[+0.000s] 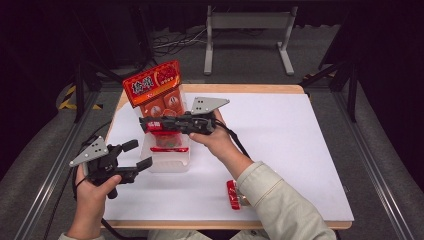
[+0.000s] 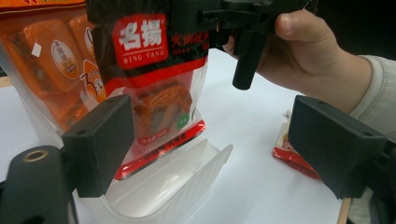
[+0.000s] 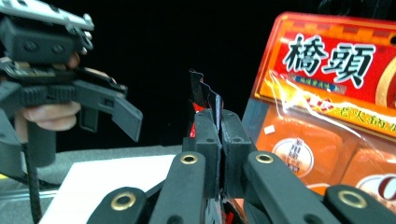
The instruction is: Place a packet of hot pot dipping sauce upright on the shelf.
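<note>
Red sauce pouch (image 1: 166,134) pinched in right tongs (image 1: 146,123), left tongs (image 1: 141,155) wide open

The left gripper (image 1: 137,156), at lower left of the high view, hangs with jaws wide apart. The right gripper (image 1: 148,123), mid-frame, is clamped tight on a packet's (image 3: 204,95) top edge.

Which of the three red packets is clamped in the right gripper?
The black-topped packet, pinched at its top edge over the clear bin. The orange packet stands behind it; the small packet lies on the table.
</note>
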The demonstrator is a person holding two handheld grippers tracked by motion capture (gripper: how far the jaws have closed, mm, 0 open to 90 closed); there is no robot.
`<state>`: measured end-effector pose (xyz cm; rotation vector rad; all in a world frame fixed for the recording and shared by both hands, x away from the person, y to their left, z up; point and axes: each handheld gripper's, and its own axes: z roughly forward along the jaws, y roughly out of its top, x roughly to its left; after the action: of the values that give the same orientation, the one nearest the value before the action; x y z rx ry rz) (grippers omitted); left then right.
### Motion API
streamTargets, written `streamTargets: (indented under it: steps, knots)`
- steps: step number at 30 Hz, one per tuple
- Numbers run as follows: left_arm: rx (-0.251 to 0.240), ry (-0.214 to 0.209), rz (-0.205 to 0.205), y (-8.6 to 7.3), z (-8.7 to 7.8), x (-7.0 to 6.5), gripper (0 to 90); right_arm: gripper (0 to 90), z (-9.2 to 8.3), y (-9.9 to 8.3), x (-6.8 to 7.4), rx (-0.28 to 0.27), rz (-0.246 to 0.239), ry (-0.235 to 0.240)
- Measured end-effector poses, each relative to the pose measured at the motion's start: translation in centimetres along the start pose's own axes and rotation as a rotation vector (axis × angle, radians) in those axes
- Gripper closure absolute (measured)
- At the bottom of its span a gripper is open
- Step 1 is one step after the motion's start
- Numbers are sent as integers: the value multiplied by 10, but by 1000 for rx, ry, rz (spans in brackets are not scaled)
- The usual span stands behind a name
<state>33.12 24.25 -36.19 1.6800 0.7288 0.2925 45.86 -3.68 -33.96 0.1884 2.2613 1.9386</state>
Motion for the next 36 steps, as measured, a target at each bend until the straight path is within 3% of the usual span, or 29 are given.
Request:
streamTargets:
  steps: [10,16,36]
  knots:
    - [8,0,-1,0,1,0,156,883,6,-14,-3,56,-3,-8]
    - [9,-2,-2,-1,2,0,156,867,7,-20,-4,51,33,-9]
    - [11,-5,3,-2,4,0,156,868,16,-22,-4,45,43,-19]
